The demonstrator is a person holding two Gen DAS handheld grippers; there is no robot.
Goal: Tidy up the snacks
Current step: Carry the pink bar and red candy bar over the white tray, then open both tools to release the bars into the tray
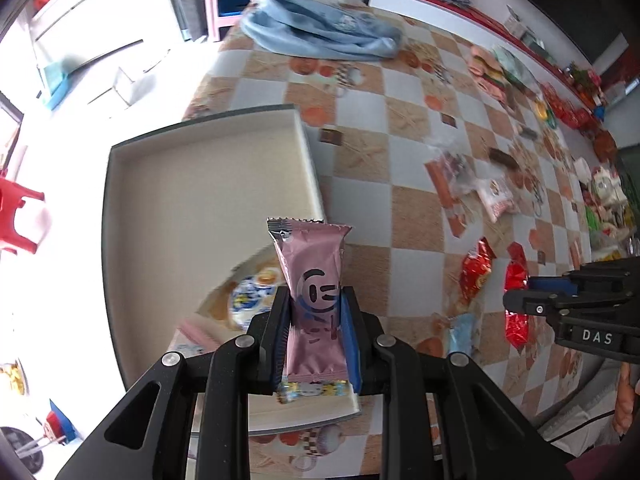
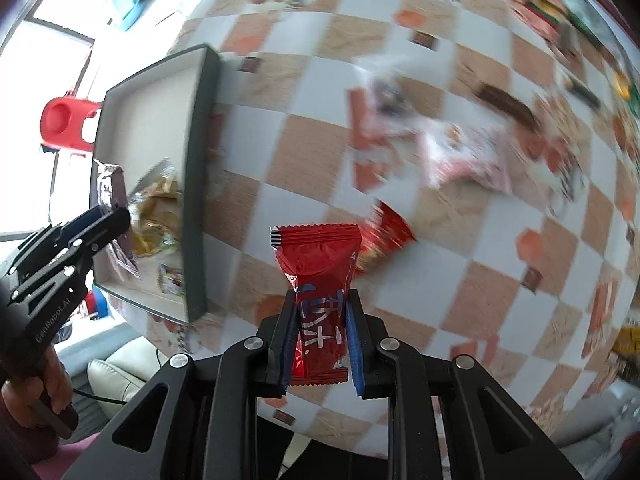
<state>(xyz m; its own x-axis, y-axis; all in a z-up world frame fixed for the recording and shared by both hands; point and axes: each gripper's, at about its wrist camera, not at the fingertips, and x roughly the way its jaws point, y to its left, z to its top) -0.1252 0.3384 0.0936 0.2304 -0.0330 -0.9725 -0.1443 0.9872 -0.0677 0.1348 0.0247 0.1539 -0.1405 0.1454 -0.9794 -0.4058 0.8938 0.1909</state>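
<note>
My left gripper (image 1: pixel 315 295) is shut on a pink snack packet (image 1: pixel 312 256) that stands upright between its blue pads, above the near right corner of a shallow grey box (image 1: pixel 208 176). Several snack packets (image 1: pixel 252 300) lie in the near part of the box. My right gripper (image 2: pixel 322 297) is shut on a red snack packet (image 2: pixel 318 256) over the checked tablecloth, right of the box (image 2: pixel 196 152). In the right wrist view the left gripper (image 2: pixel 118 220) hangs over the box with its packet (image 2: pixel 110 184). The right gripper (image 1: pixel 516 294) also shows at the right edge of the left wrist view.
Loose snacks lie on the checked table: a red packet (image 2: pixel 386 236), a white and pink packet (image 2: pixel 464 152), a brown bar (image 1: pixel 504 158), more at the far right. A blue cloth (image 1: pixel 320 28) lies at the far end. A red stool (image 1: pixel 20 216) stands beyond the table edge.
</note>
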